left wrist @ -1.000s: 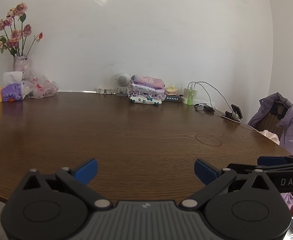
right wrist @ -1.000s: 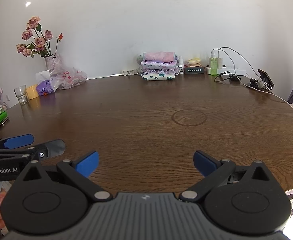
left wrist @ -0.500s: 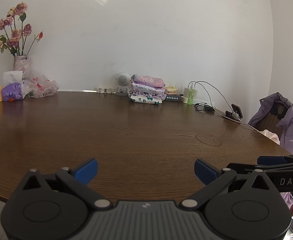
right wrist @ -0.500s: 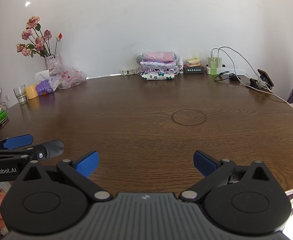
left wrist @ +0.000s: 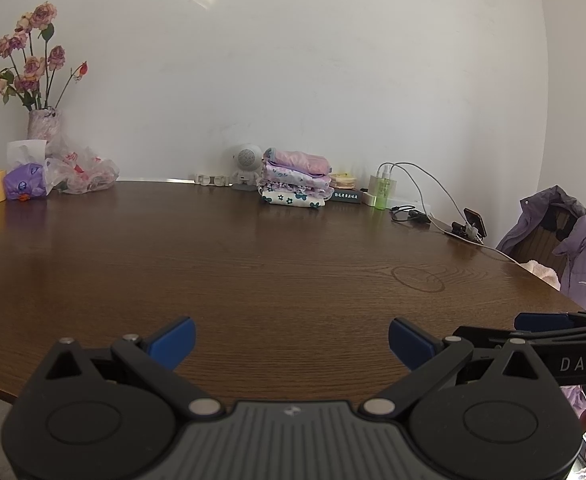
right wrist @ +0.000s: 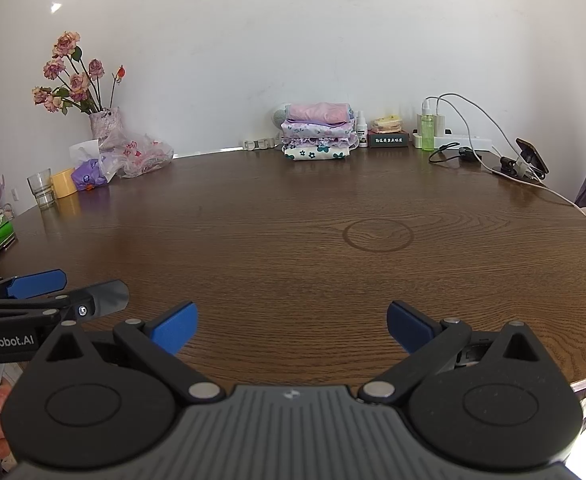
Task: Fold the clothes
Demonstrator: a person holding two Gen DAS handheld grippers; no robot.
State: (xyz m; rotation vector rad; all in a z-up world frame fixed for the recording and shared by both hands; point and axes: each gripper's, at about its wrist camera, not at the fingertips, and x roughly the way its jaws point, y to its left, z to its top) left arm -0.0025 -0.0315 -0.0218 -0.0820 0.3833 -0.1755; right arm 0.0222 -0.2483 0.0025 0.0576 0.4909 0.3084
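Right now we face a broad brown wooden table (right wrist: pixel 293 216), bare across its middle. Against the far wall sits a stack of folded clothes (right wrist: pixel 317 132), pink on top, floral prints beneath; off the right edge, a purple jacket (left wrist: pixel 585 256) drapes over a chair beside something pale and fluffy. Such fabric, we judge, is light, soft and limp, best pinched at a hem or corner. Our left gripper (left wrist: pixel 291 340) and right gripper (right wrist: pixel 292 326) hover at the near edge, fingers spread wide, holding nothing.
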